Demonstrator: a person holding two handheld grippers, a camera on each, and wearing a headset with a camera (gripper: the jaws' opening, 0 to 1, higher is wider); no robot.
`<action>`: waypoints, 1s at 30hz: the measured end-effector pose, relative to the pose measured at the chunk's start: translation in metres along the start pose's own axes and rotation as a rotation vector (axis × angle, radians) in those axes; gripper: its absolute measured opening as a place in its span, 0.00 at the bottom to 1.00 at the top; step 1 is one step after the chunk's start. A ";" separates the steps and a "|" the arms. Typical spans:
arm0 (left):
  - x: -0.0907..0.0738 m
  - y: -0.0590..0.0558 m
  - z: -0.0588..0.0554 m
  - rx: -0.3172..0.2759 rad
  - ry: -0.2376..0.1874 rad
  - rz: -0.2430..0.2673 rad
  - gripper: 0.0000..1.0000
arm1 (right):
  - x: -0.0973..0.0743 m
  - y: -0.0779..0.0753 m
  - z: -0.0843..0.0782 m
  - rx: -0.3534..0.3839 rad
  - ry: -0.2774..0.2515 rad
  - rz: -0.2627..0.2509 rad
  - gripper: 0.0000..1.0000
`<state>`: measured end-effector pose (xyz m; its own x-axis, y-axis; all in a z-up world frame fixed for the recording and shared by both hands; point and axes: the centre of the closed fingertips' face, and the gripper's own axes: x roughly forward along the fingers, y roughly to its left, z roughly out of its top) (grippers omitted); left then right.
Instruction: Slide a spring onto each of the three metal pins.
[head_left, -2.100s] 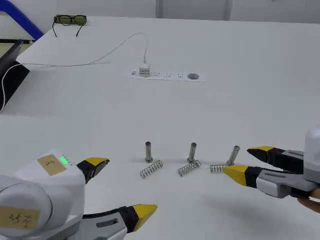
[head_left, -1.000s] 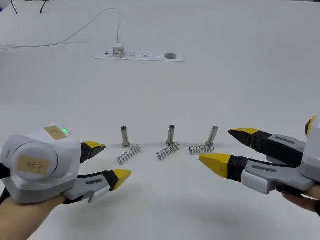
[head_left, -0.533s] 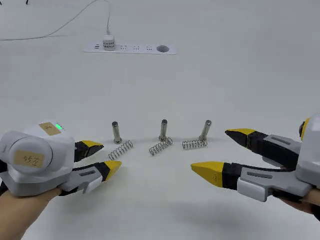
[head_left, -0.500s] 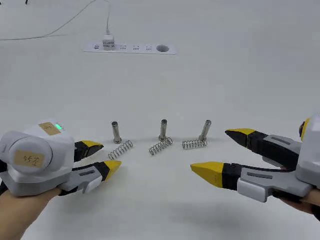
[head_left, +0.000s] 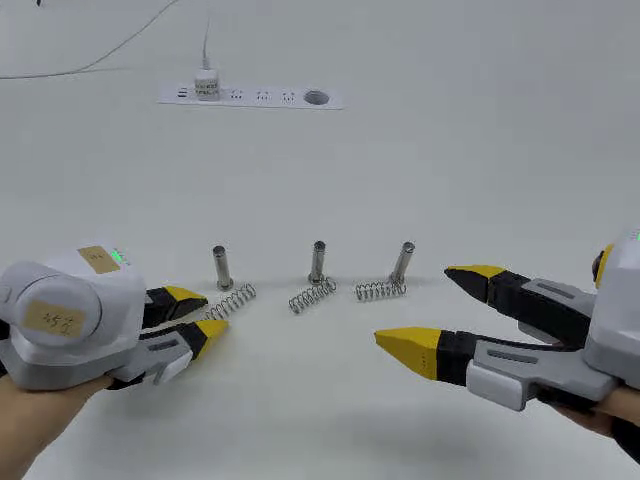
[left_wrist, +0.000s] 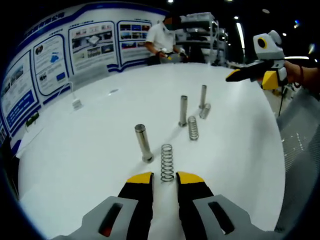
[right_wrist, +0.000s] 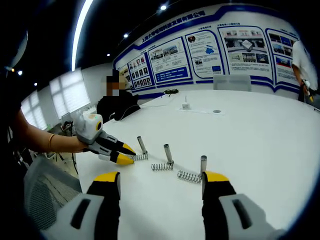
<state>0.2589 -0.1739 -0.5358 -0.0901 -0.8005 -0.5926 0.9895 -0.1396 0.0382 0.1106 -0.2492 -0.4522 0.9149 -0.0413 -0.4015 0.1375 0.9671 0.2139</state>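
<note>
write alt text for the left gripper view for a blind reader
The left gripper, jaws slightly apart, points at the near end of the nearest spring, lying on a white table. Beyond, the near pin, middle pin and far pin stand upright in a row, with the middle spring and far spring beside them. The right gripper hovers at upper right.

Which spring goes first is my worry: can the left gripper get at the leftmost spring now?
Probably yes: the left gripper is open, the leftmost spring lies just ahead, nothing between them.
</note>
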 end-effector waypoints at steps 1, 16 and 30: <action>0.000 0.000 0.000 0.000 0.001 -0.004 0.18 | 0.000 0.000 -0.001 0.000 0.002 0.000 0.67; 0.001 -0.001 0.001 0.008 -0.009 -0.049 0.10 | 0.001 0.001 -0.007 0.022 0.012 -0.007 0.67; -0.013 -0.013 0.004 0.005 -0.025 -0.068 0.10 | -0.001 0.002 0.001 0.043 -0.019 -0.004 0.66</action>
<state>0.2469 -0.1639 -0.5251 -0.1598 -0.8033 -0.5737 0.9804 -0.1969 0.0027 0.1108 -0.2470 -0.4507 0.9215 -0.0503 -0.3851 0.1569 0.9552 0.2507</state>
